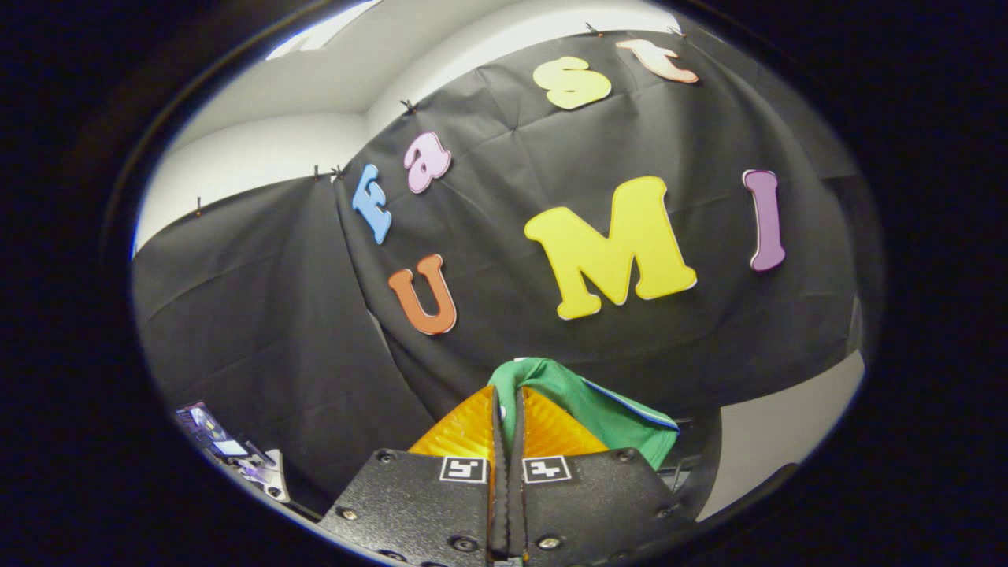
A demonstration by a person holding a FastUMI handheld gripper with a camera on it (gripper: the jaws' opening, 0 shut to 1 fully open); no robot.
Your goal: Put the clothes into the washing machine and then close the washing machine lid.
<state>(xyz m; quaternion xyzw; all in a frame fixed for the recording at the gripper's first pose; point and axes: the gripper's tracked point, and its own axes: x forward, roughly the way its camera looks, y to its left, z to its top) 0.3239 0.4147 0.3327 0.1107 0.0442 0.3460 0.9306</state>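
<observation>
Item one, far left and low: a cluttered corner with a small white object [276, 472] and some purplish, dark items [213, 441] beside it, too small and blurred to identify. They sit well left of the gripper, below the hanging cloth.

Item two, left to centre: the booth's wall [260, 315], black cloth hung in creased panels, pinned along its top edge by small clips [408, 104]. Above it, a pale wall [260, 157] and a light ceiling area meet at a corner.

Item three, centre and low: the gripper [508, 405], raised and facing the cloth wall. Its two fingers stand pressed nearly together, only a thin slit between them, with cloth caught in that slit. Each finger base carries a small square black-and-white marker [463, 469].

Item four, centre to right of the fingers: a green garment [606, 409], pinched between the fingertips. It bunches over the tips and drapes down to the right of the right finger, hanging free in the air. A thin blue-and-white edge runs along its upper fold.

Item five, far right and low: a pale panel [780, 433] below the cloth's lower right edge; whether it is a wall or an appliance cannot be told.
</observation>
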